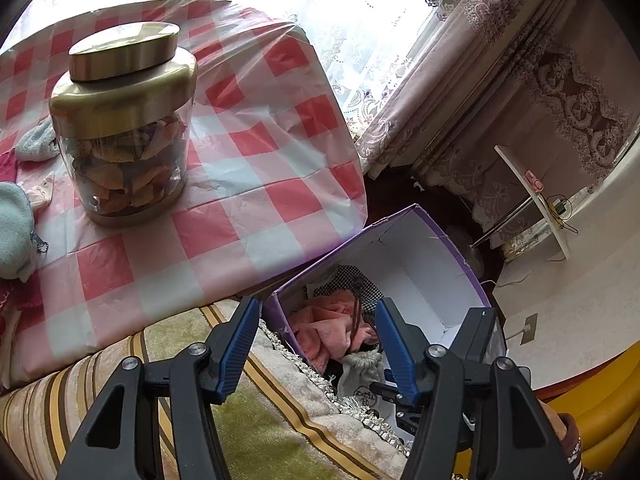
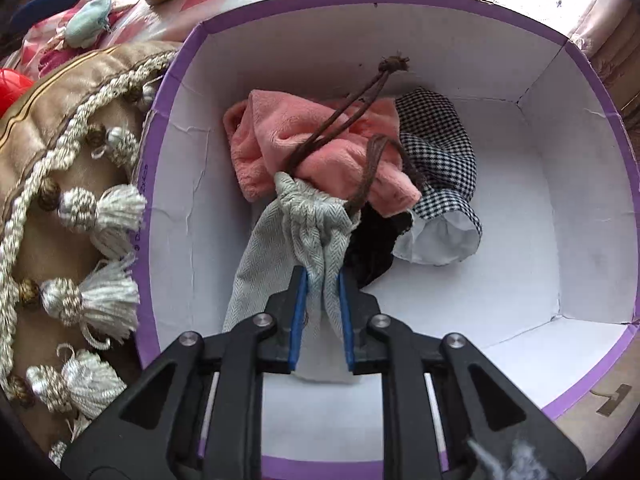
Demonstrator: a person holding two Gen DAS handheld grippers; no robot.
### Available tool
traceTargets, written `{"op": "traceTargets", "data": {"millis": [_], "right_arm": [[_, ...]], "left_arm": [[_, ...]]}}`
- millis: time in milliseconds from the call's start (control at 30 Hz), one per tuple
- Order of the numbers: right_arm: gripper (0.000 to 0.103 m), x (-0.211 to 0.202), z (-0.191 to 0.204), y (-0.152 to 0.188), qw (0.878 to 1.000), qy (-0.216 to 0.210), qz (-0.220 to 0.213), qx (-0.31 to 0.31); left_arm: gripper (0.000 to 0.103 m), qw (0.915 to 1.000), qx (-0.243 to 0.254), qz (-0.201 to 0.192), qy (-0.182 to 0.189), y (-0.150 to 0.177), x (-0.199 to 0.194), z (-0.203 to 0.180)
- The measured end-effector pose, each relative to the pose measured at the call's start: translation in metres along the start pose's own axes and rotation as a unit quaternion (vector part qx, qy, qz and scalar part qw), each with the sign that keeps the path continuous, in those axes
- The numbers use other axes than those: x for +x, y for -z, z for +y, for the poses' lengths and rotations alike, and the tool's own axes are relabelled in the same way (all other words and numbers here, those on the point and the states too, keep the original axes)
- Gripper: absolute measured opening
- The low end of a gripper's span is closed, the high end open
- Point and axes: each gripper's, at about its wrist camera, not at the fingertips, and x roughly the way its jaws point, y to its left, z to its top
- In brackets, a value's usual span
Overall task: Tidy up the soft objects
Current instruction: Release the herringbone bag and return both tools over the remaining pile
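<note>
- Pinching the grey herringbone drawstring pouch (image 2: pixel 296 236) between its blue pads, the right gripper (image 2: pixel 322 280) points steeply down into the purple box (image 2: pixel 592 92); the cloth is bunched between the two fingers
- Hanging from that grip, the pouch has its gathered neck away from the camera, and its brown cord (image 2: pixel 352 108) loops up over the pink fleece cloth (image 2: pixel 320 148), ending in a knot near the far wall
- Beside the pink cloth, toward the right of that view, lies a black-and-white checked pouch (image 2: pixel 440 148) with its white lining showing at the open mouth, and a dark cloth sits under both
- All these soft things are heaped at the left and far part of the box's white floor, the right part being bare
- Left of the box, a beige cushion (image 2: pixel 52 128) with a row of pale tassels presses against the box wall
- Spread wide with nothing between its blue pads, the left gripper (image 1: pixel 316 312) hovers over the striped cushion and the near edge of the box
- Further off, a red-and-white checked tablecloth (image 1: pixel 248 184) carries a glass jar (image 1: pixel 128 136) with a gold lid, full of folded coloured pieces
- Two pale blue-green soft items (image 1: pixel 16 232) lie at the left edge of that table
</note>
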Motion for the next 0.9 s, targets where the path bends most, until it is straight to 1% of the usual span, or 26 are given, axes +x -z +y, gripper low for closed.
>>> {"op": "traceTargets", "data": {"millis": [33,100,200,267,333,400,467,533,600,700,767,867,900], "right_arm": [[0.041,-0.003,-0.003,0.003,1.000,0.003,0.000,0.004],[0.052,-0.012,-0.010,0.011,1.000,0.008,-0.001,0.013],[0.053,-0.033,-0.020,0.016,0.999,0.023,-0.025,0.018],[0.054,-0.054,-0.021,0.014,0.998,0.026,-0.053,0.022],[0.057,-0.072,-0.016,0.004,0.995,0.032,-0.088,0.021],[0.058,-0.089,-0.003,-0.005,0.992,0.025,-0.123,0.010],[0.060,-0.105,0.012,-0.017,0.988,0.009,-0.157,-0.004],[0.060,-0.119,0.028,-0.027,0.983,-0.005,-0.185,-0.020],[0.060,-0.126,0.053,-0.039,0.977,-0.019,-0.208,-0.040],[0.060,-0.130,0.085,-0.064,0.970,-0.045,-0.229,-0.069],[0.060,-0.132,0.105,-0.075,0.966,-0.047,-0.239,-0.087],[0.061,-0.134,0.130,-0.091,0.962,-0.062,-0.244,-0.106],[0.063,-0.134,0.138,-0.097,0.960,-0.072,-0.246,-0.110]], "left_arm": [[0.061,1.0000,-0.001,-0.001,0.000,-0.001,-0.002,0.001],[0.061,1.0000,-0.001,-0.005,-0.001,0.000,-0.006,0.003],[0.061,0.9999,-0.006,-0.015,-0.006,0.001,-0.016,0.011],[0.061,0.9996,-0.014,-0.023,-0.013,0.003,-0.025,0.020],[0.061,0.9989,-0.021,-0.034,-0.025,0.005,-0.036,0.031],[0.061,0.9975,-0.028,-0.049,-0.042,0.006,-0.049,0.043],[0.061,0.9955,-0.034,-0.065,-0.060,0.009,-0.063,0.057],[0.061,0.9926,-0.043,-0.081,-0.080,0.013,-0.078,0.072],[0.061,0.9890,-0.055,-0.092,-0.101,0.018,-0.091,0.089],[0.061,0.9823,-0.072,-0.111,-0.132,0.028,-0.111,0.114],[0.061,0.9775,-0.076,-0.125,-0.152,0.036,-0.124,0.128],[0.061,0.9701,-0.082,-0.140,-0.180,0.048,-0.145,0.152],[0.061,0.9672,-0.084,-0.144,-0.192,0.051,-0.152,0.159]]}}
